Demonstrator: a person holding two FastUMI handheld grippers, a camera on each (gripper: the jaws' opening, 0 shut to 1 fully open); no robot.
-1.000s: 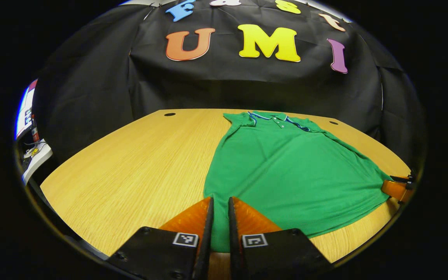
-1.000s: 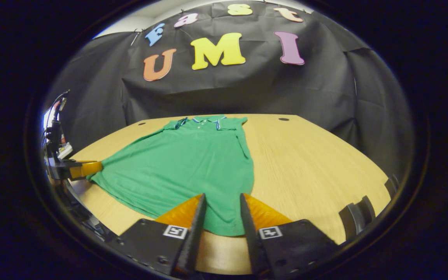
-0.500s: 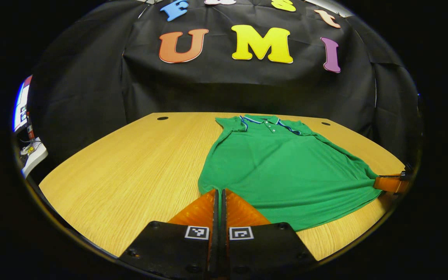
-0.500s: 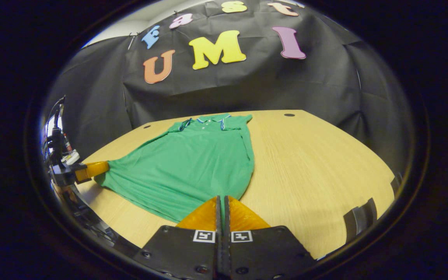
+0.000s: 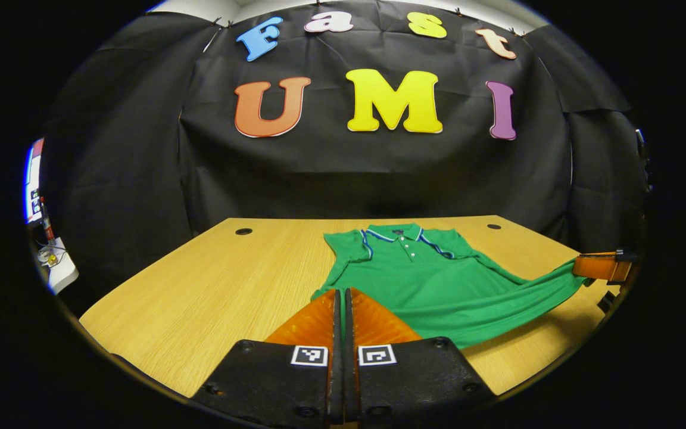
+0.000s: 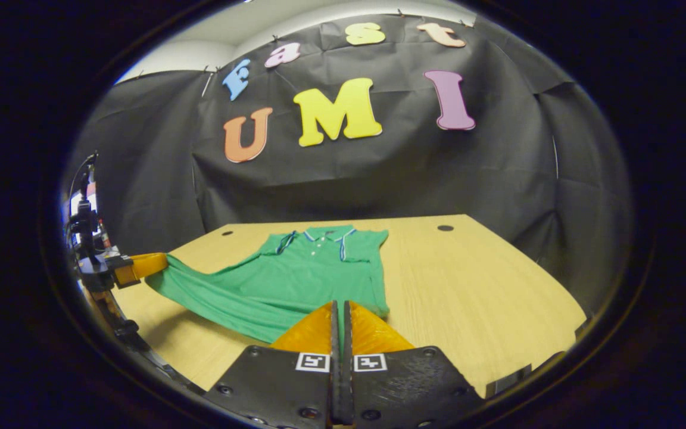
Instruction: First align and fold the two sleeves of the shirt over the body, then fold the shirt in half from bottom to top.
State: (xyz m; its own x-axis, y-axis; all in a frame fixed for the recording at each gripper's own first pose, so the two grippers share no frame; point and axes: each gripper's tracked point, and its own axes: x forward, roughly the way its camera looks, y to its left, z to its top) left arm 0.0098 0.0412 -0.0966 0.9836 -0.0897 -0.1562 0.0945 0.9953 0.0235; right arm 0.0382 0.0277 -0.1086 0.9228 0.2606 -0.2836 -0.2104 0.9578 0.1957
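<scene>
**Wooden table, green shirt raised by its hem**

On the wooden table (image 5: pixel 212 286) before the black cloth wall, the green polo shirt (image 5: pixel 432 286) lies collar-end flat at the far side, sleeves folded over the body. Its bottom hem is raised off the table at both corners. The left gripper (image 5: pixel 339 298) is clamped on one hem corner, fingers pressed together; the right gripper (image 6: pixel 338 310) pinches the other corner likewise.
</scene>
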